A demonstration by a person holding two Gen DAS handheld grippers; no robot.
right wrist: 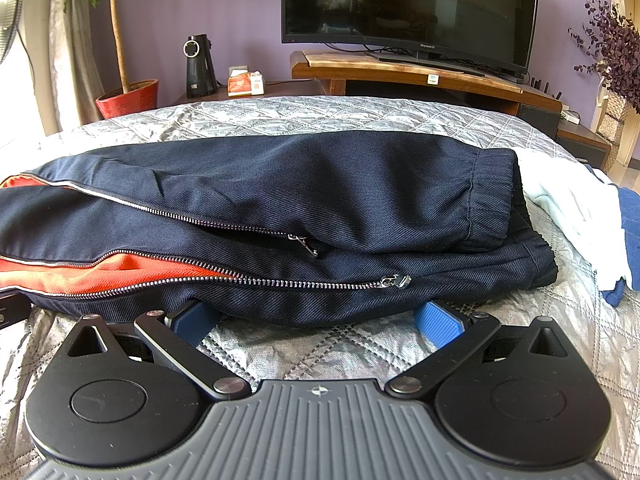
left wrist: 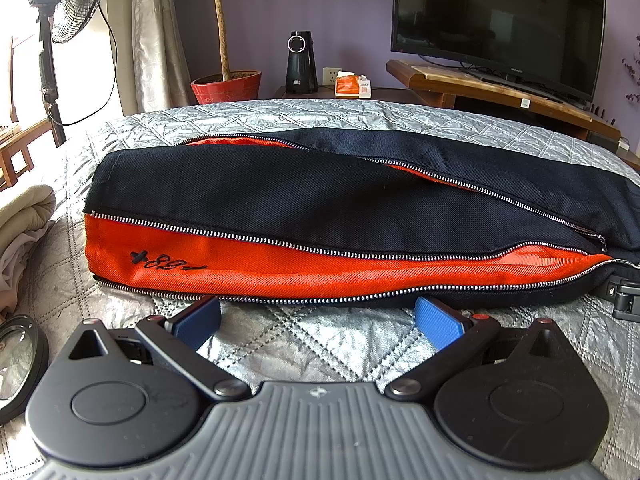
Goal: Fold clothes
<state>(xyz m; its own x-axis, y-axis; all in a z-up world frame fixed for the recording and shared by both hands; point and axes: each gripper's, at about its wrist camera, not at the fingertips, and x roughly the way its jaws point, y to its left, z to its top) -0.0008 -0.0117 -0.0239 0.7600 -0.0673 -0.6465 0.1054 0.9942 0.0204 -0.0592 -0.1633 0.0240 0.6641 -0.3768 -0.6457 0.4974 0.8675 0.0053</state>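
Navy trousers with orange zip panels [left wrist: 280, 208] lie folded lengthwise across the silver quilted bedspread [left wrist: 304, 344]. The leg-hem end with black writing on orange fills the left wrist view; the elastic waistband end [right wrist: 488, 196] shows in the right wrist view. My left gripper [left wrist: 316, 322] is open, its blue pads [left wrist: 438, 326] low on the quilt at the trousers' near edge, tips just under the fabric. My right gripper [right wrist: 316, 320] is also open, pads [right wrist: 438, 322] at the near edge of the navy cloth [right wrist: 320, 208]. Neither holds anything.
A cream blanket [left wrist: 24, 224] and a round lens [left wrist: 16, 364] lie at the left. White and blue garments [right wrist: 592, 220] sit on the bed's right. Beyond the bed stand a TV on a wooden stand [right wrist: 408, 76], a potted plant [left wrist: 226, 88], a fan [left wrist: 64, 8] and a black speaker [left wrist: 301, 64].
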